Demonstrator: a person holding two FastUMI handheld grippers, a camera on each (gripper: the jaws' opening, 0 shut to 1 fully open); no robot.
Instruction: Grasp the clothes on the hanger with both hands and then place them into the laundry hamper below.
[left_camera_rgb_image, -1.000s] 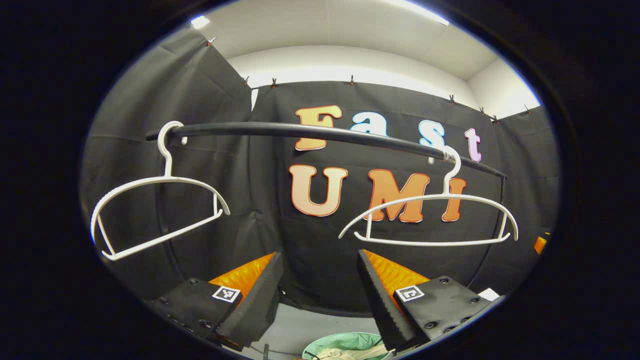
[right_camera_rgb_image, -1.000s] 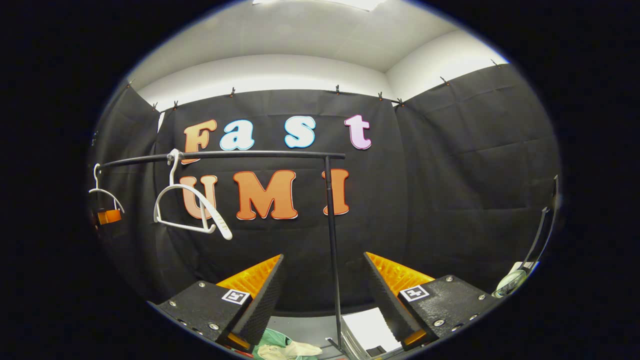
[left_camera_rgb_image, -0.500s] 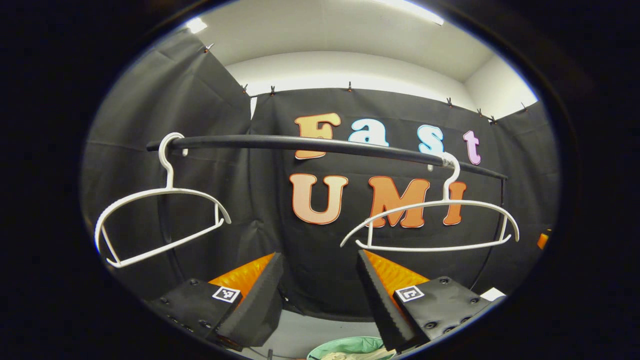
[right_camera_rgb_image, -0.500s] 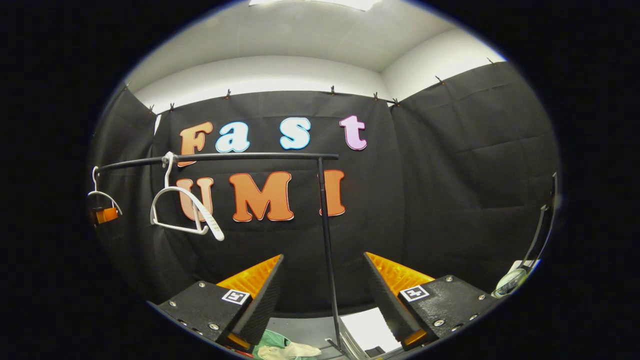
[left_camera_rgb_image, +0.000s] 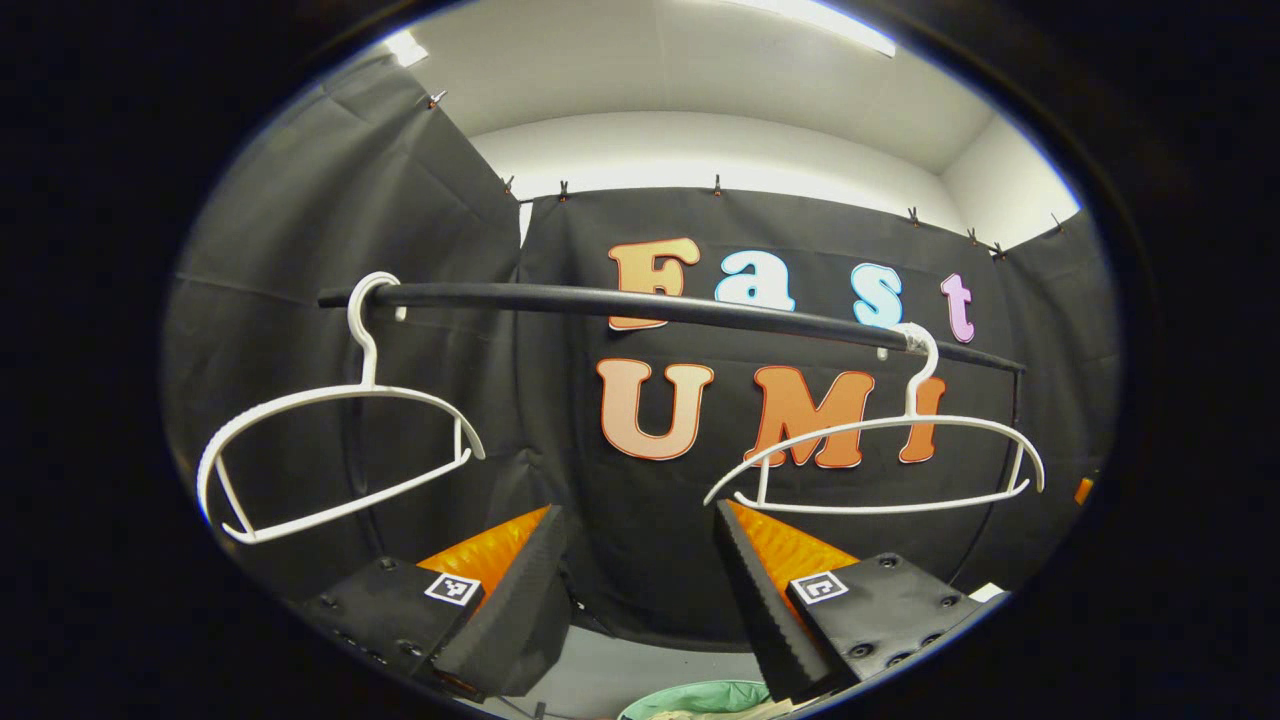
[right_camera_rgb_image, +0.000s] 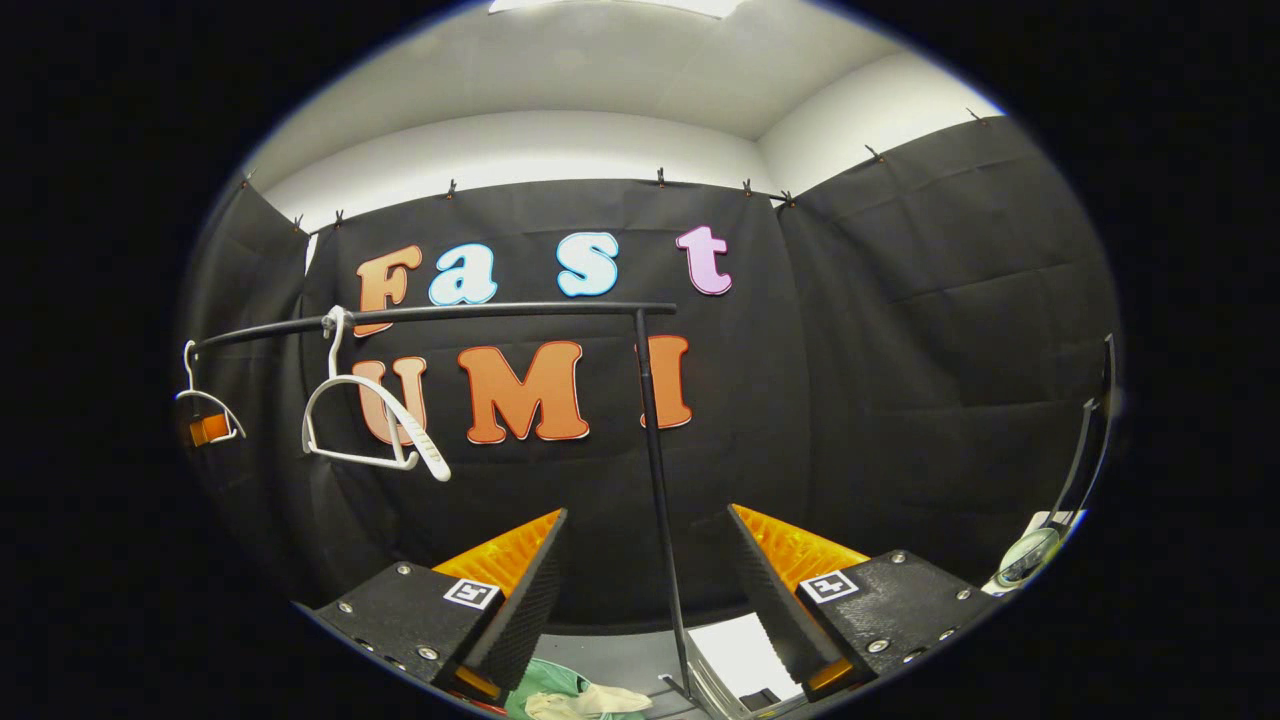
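We hold the left gripper with its jaws spread and nothing between them. Above those jaws two bare white hangers hang on the black rail; below them sits the green hamper. Our right gripper has its jaws spread too, with the clothes lying in the hamper just below its left jaw.

Left gripper – jaws wide apart, nothing btwn them, black ridged pads w/ orange backing angled upward and forward. Right gripper – same pose, fingers spread, holding nothing, tilted up approx. level w/ the left.
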